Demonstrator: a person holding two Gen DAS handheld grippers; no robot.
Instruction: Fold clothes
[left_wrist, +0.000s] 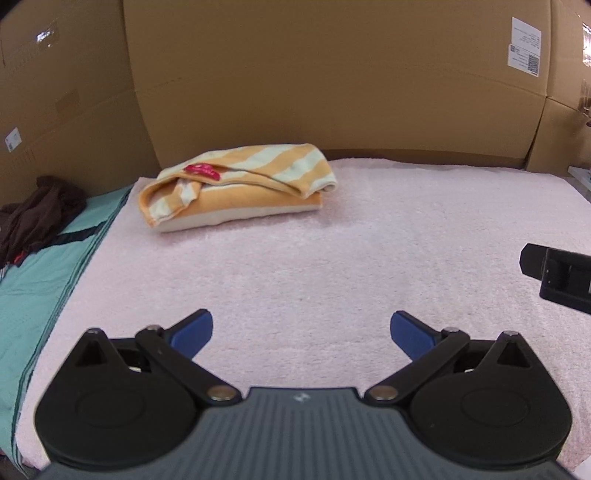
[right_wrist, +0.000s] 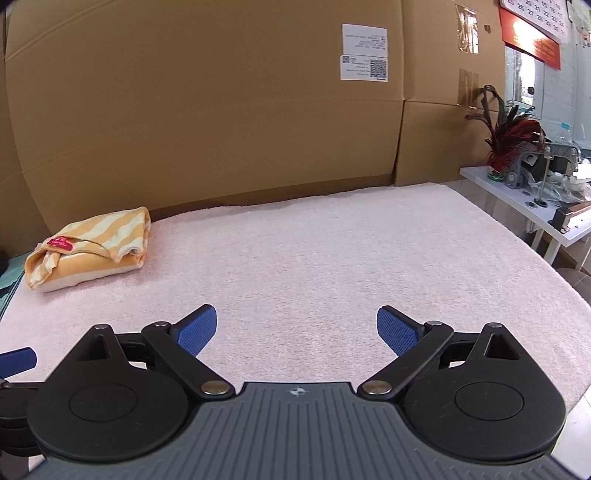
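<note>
Taking the pink towel (left_wrist: 295, 236) that covers the work surface as the landmark, a heap of dark brown clothing (left_wrist: 37, 218) lies off its left edge on a teal cloth (left_wrist: 33, 295), which runs along that same edge. On the towel's far left corner, close to the cardboard wall (left_wrist: 295, 74) behind it, sits a folded orange-and-cream striped garment (left_wrist: 236, 184) with a small red label (left_wrist: 202, 170) on top; in the right wrist view the same bundle (right_wrist: 88, 247) rests at the towel's far left, just in front of the cardboard. Over the towel's near edge the left gripper (left_wrist: 301, 334) hangs with its blue-padded fingers (left_wrist: 194, 332) spread wide apart and nothing between them, only bare pink pile showing in the gap. Further right, the right gripper (right_wrist: 295, 330) is likewise above the towel's near part, its jaws parted wide and empty; a black piece of it (left_wrist: 557, 273) shows at the right edge of the left wrist view. Beyond the towel's right edge stands a white side table (right_wrist: 517, 195) carrying a red-leaved plant (right_wrist: 513, 136) and some metal hardware.
</note>
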